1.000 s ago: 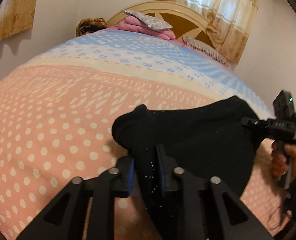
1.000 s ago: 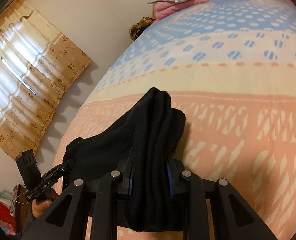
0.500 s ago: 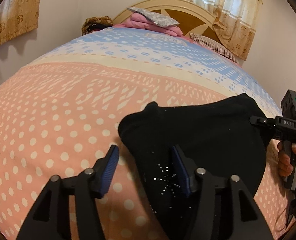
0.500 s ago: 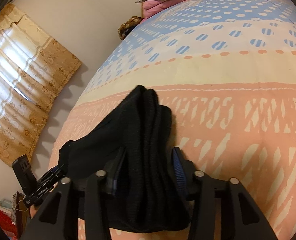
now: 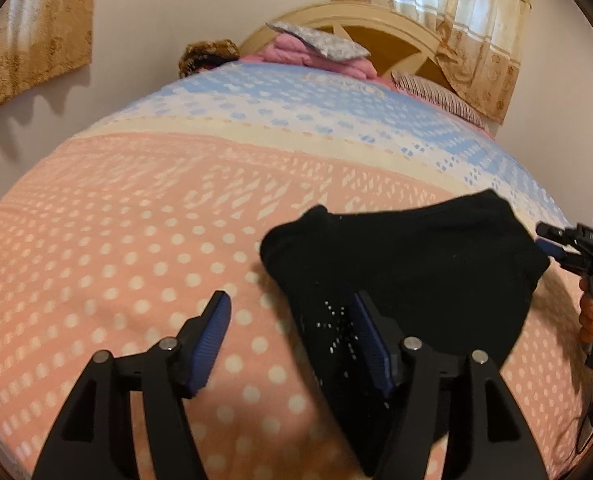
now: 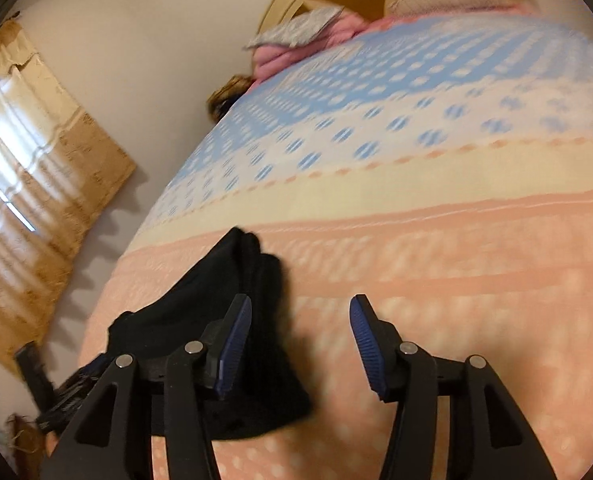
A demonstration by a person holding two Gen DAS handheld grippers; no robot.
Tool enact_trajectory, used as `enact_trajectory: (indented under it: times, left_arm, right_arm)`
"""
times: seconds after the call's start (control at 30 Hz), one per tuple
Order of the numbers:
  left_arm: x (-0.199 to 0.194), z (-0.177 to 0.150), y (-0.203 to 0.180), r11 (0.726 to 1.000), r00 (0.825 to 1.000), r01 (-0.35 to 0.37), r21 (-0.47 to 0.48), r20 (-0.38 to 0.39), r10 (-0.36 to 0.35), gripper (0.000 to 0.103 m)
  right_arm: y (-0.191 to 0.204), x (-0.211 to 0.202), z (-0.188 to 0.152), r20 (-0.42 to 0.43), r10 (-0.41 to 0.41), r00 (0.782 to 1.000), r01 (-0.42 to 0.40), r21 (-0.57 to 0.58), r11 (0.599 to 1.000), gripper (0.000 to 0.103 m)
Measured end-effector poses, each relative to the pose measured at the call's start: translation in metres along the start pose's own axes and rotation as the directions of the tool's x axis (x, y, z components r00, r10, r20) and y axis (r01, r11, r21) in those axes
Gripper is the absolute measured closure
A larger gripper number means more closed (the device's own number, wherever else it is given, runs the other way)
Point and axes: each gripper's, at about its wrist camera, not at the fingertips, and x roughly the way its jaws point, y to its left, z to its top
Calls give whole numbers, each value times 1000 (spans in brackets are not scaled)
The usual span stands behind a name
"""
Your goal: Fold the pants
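The black pants [image 5: 408, 272] lie folded in a thick bundle on the pink dotted bedspread [image 5: 116, 248]. My left gripper [image 5: 292, 320] is open and its jaws are still opening. Its right finger hangs over the bundle's left edge, and the pads do not press on the cloth. In the right wrist view the pants [image 6: 216, 280] lie left of my right gripper [image 6: 300, 320], whose jaws are also opening, mostly over bare bedspread. The right gripper [image 5: 556, 248] also shows at the bundle's right end, held by a hand [image 5: 592, 312].
A cream headboard [image 5: 376, 28] stands at the far end of the bed, with a pink blanket [image 5: 296, 50], a grey pillow [image 5: 316, 40] and a striped pillow [image 5: 436, 92]. Curtains [image 5: 456, 8] hang behind it. A wall [image 6: 136, 80] runs close along the bed's left side.
Both grippers were shut on the pants a second ago and have let go and opened. The right gripper has swung right, off the bundle, which now rests on the bed.
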Motion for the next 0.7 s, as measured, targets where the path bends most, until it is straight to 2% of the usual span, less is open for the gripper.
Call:
enact_trajectory:
  times: [0.13, 0.27, 0.33, 0.53, 0.7]
  left_arm:
    - [-33, -2, -5, 1000, 998, -8, -29, 61, 10, 34]
    - [-67, -4, -20, 999, 992, -2, -36, 126, 6, 32]
    - [-86, -8, -30, 999, 986, 15, -33, 165, -10, 27]
    - [-131, -15, -55, 997, 971, 72, -2, 230, -70, 26]
    - [-157, -21, -70, 995, 954, 98, 26, 282, -101, 15]
  right_arm:
    - [11, -38, -15, 47, -46, 998, 48, -47, 998, 50]
    - [39, -84, -44, 107, -49, 993, 64, -138, 988, 49]
    - [56, -109, -61, 147, -46, 988, 72, -180, 981, 49]
    - [94, -166, -107, 230, -100, 968, 162, -270, 949, 47]
    - [110, -198, -129, 288, -112, 951, 203, -310, 929, 45]
